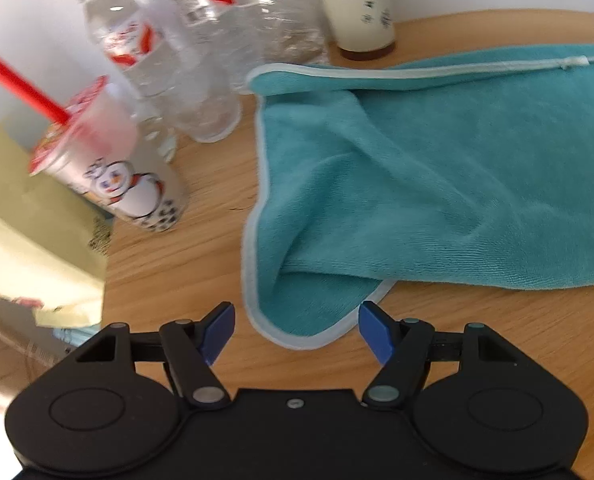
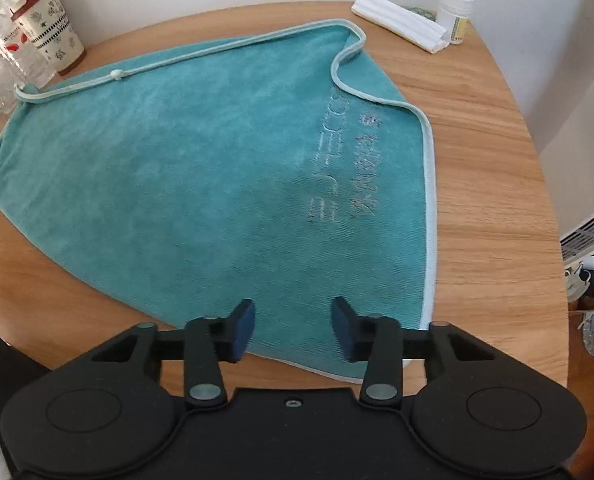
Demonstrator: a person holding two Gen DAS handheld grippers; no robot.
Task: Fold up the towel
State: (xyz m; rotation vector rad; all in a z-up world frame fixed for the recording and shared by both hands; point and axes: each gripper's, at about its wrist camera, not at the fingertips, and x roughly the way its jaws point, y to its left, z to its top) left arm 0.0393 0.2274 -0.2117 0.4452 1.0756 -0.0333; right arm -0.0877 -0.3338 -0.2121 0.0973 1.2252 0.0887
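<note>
A teal towel with pale piping lies on the round wooden table, folded over itself with grey lettering on its right part. Its near left corner sticks out under the upper layer in the left wrist view. My left gripper is open, its blue pads on either side of that corner, just above it. Over the towel's near edge my right gripper hovers open, nothing between its fingers. The far right corner of the towel is curled.
A bubble tea cup with a red straw, clear plastic bottles and a patterned cup crowd the table's left back. A folded white cloth and a white jar sit at the far right. A yellow bag is at left.
</note>
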